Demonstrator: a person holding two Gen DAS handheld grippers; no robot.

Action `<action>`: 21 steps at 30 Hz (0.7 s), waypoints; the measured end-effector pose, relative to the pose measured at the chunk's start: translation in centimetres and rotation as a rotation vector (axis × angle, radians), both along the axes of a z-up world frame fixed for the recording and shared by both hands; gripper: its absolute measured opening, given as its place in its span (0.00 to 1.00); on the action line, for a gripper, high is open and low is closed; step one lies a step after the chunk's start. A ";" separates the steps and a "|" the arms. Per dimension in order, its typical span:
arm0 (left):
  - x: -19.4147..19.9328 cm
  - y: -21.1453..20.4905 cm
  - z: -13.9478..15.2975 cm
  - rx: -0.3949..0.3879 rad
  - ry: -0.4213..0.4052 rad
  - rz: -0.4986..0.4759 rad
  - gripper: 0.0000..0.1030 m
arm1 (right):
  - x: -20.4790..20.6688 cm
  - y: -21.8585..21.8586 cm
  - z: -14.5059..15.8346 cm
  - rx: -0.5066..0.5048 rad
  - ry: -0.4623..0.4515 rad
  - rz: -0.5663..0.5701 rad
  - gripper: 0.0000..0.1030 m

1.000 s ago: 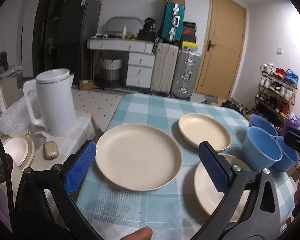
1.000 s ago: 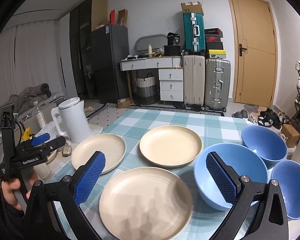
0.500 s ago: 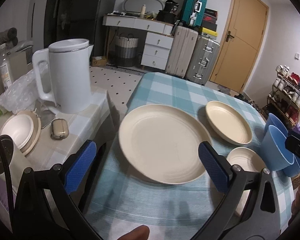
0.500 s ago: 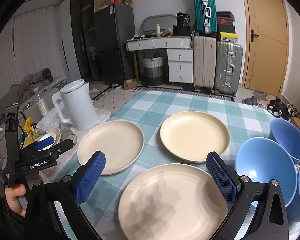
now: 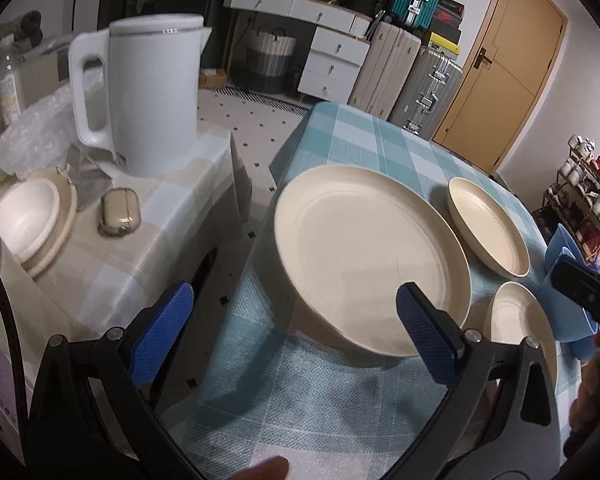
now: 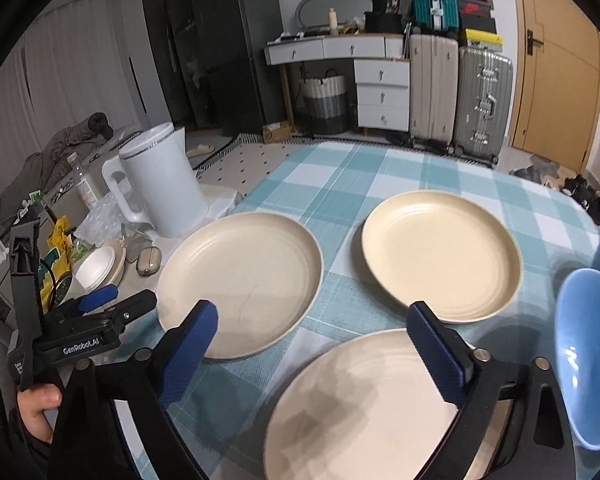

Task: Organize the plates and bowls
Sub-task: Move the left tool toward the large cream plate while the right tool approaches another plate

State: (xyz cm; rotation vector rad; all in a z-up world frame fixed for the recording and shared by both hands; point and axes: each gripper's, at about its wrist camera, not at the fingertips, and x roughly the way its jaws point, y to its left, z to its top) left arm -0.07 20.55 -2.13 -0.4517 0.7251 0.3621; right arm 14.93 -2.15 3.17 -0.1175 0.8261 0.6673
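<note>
Three cream plates lie on the blue checked table. The left plate (image 5: 364,256) (image 6: 244,284) sits by the table's left edge. The far plate (image 5: 488,224) (image 6: 440,252) and the near plate (image 5: 516,332) (image 6: 364,412) lie to its right. Blue bowls (image 6: 588,352) (image 5: 560,256) stand at the right edge. My left gripper (image 5: 296,336) is open and empty, just in front of the left plate; it also shows in the right wrist view (image 6: 100,304). My right gripper (image 6: 312,348) is open and empty above the near plate.
A white kettle (image 5: 144,92) (image 6: 160,184), a small beige case (image 5: 120,216) and a white dish (image 5: 28,220) stand on a lower side table left of the checked table. A gap separates the two tables. Suitcases and a desk stand behind.
My left gripper has moved left and closer to the left plate, which now looms larger. My right gripper has moved left and lower over the near plate. Both stay open.
</note>
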 end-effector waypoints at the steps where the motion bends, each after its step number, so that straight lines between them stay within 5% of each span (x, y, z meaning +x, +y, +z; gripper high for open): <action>1: 0.3 0.1 -0.3 -0.014 0.002 -0.005 0.93 | 0.4 0.3 -0.4 0.000 0.014 0.005 0.89; 15: 2.4 -0.7 -2.2 -0.035 0.048 -0.030 0.72 | 4.8 4.2 -4.8 -0.021 0.153 0.043 0.67; 21: 3.0 -0.8 -2.9 -0.050 0.066 -0.045 0.55 | 6.2 5.2 -6.5 -0.030 0.199 0.038 0.49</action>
